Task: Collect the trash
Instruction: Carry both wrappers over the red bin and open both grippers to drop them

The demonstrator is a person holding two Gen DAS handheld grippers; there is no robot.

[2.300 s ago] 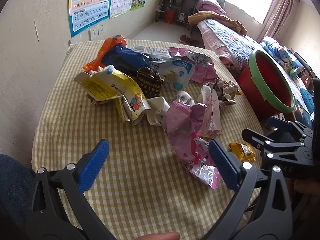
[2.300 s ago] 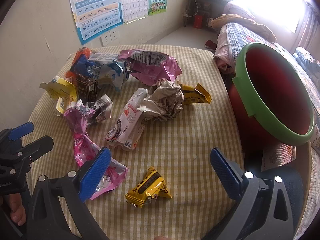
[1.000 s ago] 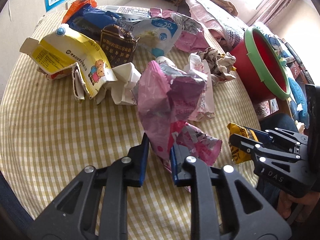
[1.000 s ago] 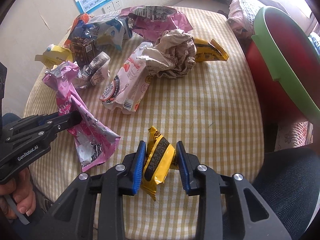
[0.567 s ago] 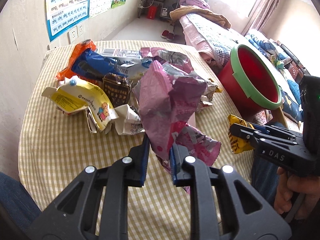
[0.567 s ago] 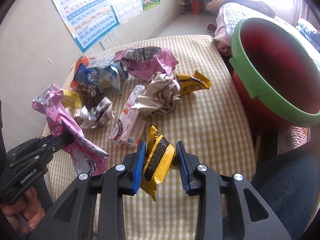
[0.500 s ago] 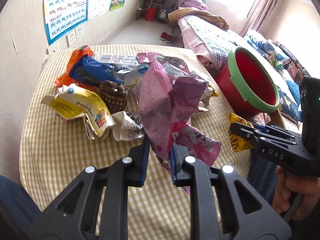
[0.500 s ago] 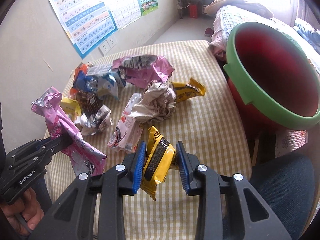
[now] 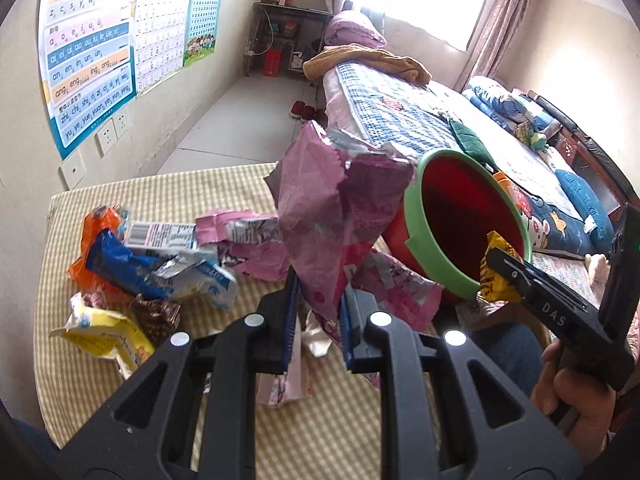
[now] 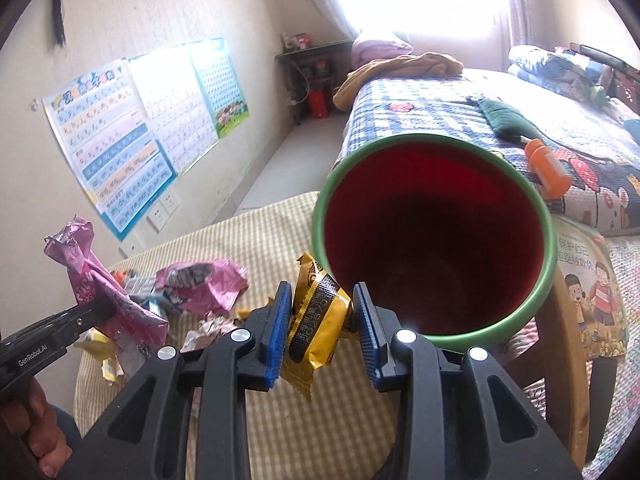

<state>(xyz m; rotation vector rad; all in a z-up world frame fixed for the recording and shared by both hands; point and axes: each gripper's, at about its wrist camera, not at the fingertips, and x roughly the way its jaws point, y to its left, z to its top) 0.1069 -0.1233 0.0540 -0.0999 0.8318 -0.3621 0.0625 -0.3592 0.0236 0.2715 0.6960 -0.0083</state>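
My left gripper (image 9: 316, 312) is shut on a crumpled pink wrapper (image 9: 340, 208) and holds it up above the checked table (image 9: 224, 184). It also shows at the left of the right wrist view (image 10: 96, 280). My right gripper (image 10: 320, 316) is shut on a yellow snack wrapper (image 10: 320, 312), held just before the green rim of the red bin (image 10: 432, 240). In the left wrist view the yellow wrapper (image 9: 496, 276) hangs at the rim of the bin (image 9: 464, 208), which stands off the table's right edge.
Several wrappers lie on the table: an orange and blue pile (image 9: 108, 252), a yellow carton (image 9: 108, 332), a pink bag (image 9: 248, 244). A bed (image 10: 520, 120) lies behind the bin, a picture book (image 10: 592, 280) to its right. Posters (image 9: 88, 48) hang on the left wall.
Both grippers closed on their wrappers, lifted them off the table and carried them right, toward the bin. The bin now fills the right wrist view.
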